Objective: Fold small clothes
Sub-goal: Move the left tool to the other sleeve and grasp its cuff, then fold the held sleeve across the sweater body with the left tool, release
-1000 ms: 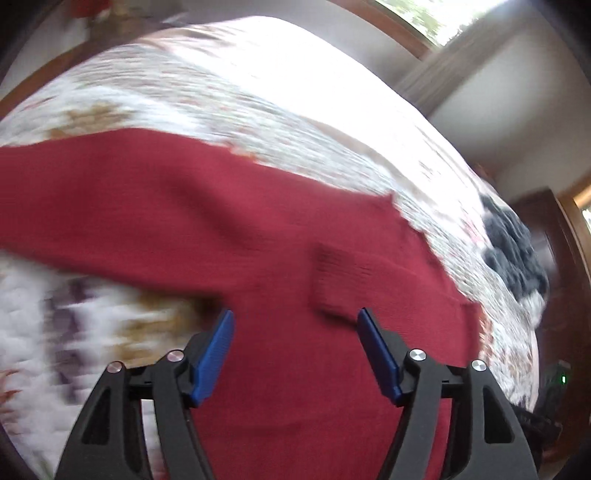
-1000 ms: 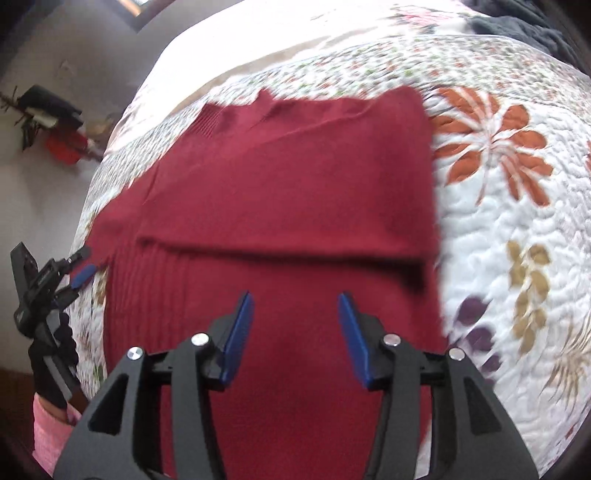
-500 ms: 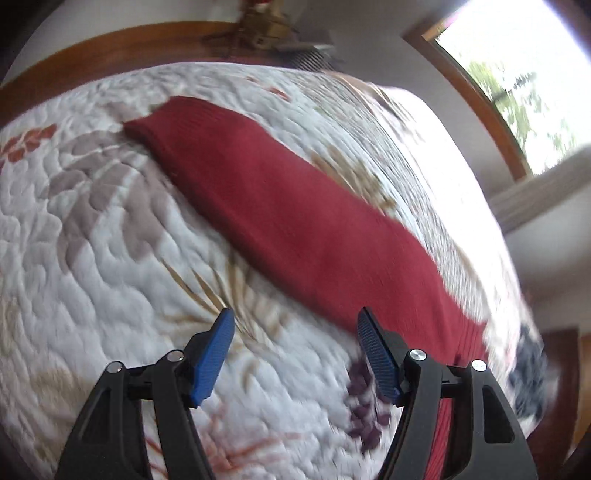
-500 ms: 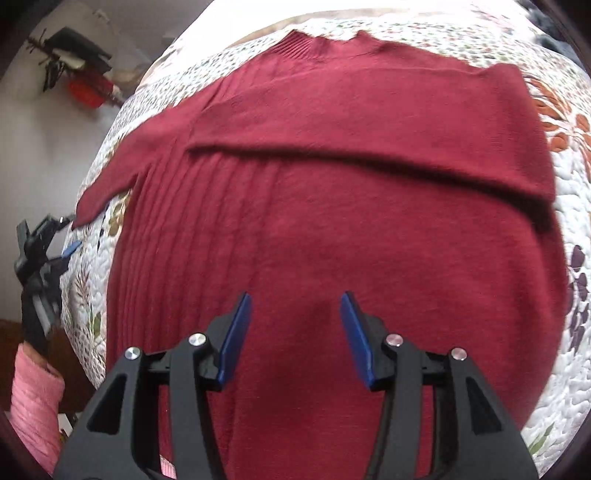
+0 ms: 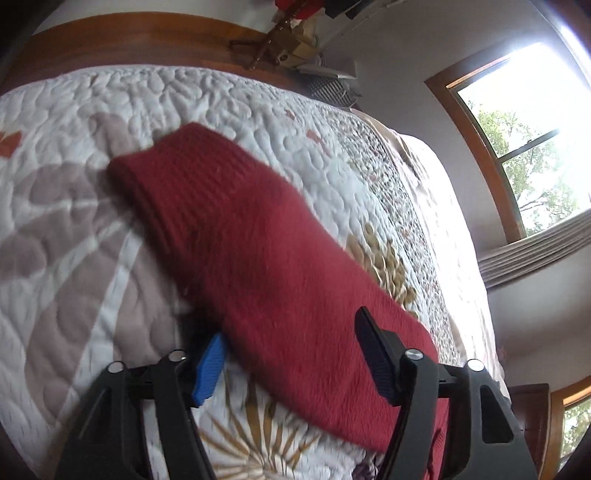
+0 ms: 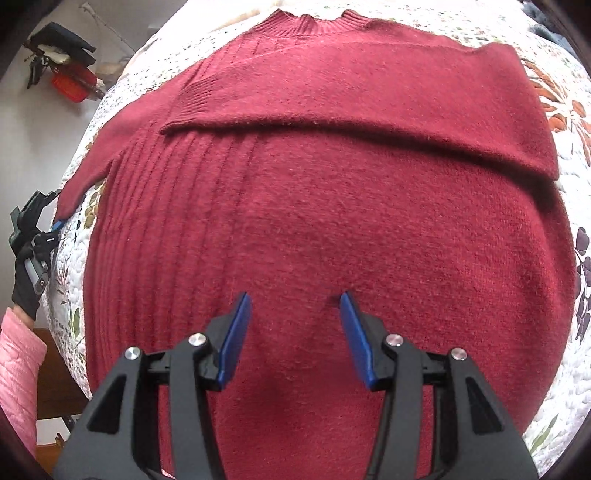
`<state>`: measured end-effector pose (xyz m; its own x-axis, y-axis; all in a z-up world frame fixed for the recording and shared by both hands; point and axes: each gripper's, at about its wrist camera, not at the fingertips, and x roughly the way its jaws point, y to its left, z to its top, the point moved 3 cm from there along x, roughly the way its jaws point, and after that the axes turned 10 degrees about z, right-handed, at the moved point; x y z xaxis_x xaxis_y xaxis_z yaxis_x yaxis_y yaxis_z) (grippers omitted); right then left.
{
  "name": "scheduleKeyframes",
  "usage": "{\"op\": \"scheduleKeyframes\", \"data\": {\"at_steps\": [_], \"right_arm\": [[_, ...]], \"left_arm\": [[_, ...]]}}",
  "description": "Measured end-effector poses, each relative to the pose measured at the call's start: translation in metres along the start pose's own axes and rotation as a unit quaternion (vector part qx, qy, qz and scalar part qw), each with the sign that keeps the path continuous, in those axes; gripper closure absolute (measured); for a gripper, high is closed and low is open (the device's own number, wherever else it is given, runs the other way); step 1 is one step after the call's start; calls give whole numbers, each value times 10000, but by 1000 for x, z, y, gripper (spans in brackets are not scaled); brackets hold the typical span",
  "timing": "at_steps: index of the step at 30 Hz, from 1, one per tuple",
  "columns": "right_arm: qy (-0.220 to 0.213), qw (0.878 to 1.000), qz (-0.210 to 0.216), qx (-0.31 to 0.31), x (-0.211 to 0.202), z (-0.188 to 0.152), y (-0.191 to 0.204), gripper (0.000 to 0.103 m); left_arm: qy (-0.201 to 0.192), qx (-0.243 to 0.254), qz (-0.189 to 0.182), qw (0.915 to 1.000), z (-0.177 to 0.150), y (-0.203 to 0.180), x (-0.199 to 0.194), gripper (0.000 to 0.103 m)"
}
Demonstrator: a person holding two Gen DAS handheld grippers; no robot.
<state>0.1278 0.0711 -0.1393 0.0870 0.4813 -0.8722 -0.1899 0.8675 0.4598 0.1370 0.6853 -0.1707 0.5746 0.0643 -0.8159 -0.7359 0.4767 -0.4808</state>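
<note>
A dark red knit sweater (image 6: 332, 221) lies flat on the quilted bed, its collar at the far side. One sleeve (image 6: 369, 110) is folded across the chest. The other sleeve (image 5: 258, 258) stretches out over the quilt and ends in a ribbed cuff (image 5: 155, 177). My left gripper (image 5: 291, 354) is open and low over this sleeve, with the fabric between its fingers. In the right wrist view the left gripper (image 6: 37, 221) sits at the sleeve's tip. My right gripper (image 6: 291, 332) hovers open over the sweater's lower body, holding nothing.
The white floral quilt (image 5: 74, 295) covers the bed. A wooden headboard (image 5: 129, 40) and a window (image 5: 524, 147) lie beyond. A gloved hand (image 6: 26, 291) with a pink sleeve (image 6: 18, 365) is at the bed's left edge. Dark clothing (image 6: 550, 29) lies at the far right.
The left gripper swung off the sweater body and came down along the outstretched sleeve, which now lies between its fingers. The right gripper moved in closer over the sweater body.
</note>
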Motion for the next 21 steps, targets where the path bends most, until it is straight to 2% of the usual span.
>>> {"op": "scheduleKeyframes", "data": {"at_steps": [2,4,5,9,14,21], "right_arm": [[4,10000,-13,16,1,0,-1,53],[11,10000,-41,23,1,-1,-2,53],[12,10000,-56,25,2,-1,-2,53],[28,9999,-136,-25,2,-2,-1,53],[16,9999,-130,4,1,-2,-2,53],[-30,9999,-78,81,-5,-6,-9,53]], "left_arm": [[0,26,82,10000,5,-4,4,50],[-18,94,211,9997,8,-5,6,69],[-21,126,253,9996,9,-5,6,74],[-6,117,243,9996,13,-3,7,87],[-201,271,25,9994,10,-15,-14,90],[-446,1065,-303,9928,-8,-75,-45,91]]}}
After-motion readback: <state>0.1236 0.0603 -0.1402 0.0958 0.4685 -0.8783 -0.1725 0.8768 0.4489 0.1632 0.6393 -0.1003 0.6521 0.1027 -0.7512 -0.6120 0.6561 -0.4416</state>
